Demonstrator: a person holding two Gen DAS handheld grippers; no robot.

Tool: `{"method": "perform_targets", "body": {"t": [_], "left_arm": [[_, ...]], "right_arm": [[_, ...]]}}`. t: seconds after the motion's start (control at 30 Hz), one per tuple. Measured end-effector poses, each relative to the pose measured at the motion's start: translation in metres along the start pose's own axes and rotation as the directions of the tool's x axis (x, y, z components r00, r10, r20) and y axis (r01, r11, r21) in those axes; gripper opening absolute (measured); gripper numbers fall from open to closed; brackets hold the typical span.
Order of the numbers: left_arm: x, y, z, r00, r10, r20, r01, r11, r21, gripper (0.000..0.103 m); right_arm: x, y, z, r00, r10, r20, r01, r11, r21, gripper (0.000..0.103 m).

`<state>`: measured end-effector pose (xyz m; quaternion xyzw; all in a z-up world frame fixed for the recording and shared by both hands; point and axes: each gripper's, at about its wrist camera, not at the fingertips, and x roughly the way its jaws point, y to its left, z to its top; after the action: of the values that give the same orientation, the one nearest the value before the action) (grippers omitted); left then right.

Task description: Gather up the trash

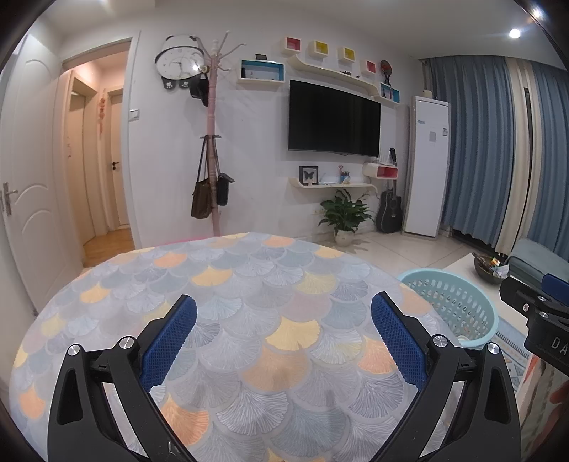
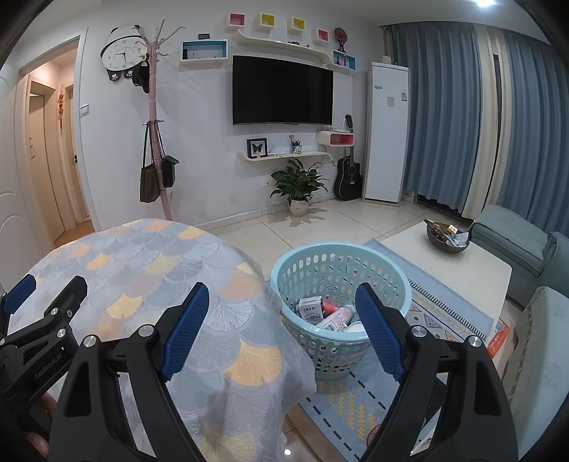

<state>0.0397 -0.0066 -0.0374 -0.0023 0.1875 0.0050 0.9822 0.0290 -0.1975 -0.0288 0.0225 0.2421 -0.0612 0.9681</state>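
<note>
Trash already lies in the laundry basket (image 2: 339,284); both the left tongs (image 1: 283,341) and right tongs (image 2: 282,330) gape empty, so scan the bare worktop (image 1: 220,284) before finishing.

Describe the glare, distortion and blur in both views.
Left wrist: the ceiling lamp flares, walls bow from fisheye, black vignette corners, sharp focus. Right wrist: same bowing; a lamp glint on the floor tile; the basket is crisp.

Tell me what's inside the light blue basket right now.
The basket holds a small printed carton, a white-and-pink bottle lying down and a white cup-like item. The right gripper's finger and the basket wall cover whatever lies deeper.
</note>
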Motion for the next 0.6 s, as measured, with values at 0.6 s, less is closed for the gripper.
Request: {"method": "perform_targets", "body": {"t": [0.6], "left_arm": [[-0.0005,-0.0001,0.0004,1.000,0.002,0.000,-0.002,1.000,0.002,0.096]], "right_arm": [[0.0016,0.0036,-0.0041,1.000,0.003,-0.005,-0.003,1.000,-0.005,0.080]]}}
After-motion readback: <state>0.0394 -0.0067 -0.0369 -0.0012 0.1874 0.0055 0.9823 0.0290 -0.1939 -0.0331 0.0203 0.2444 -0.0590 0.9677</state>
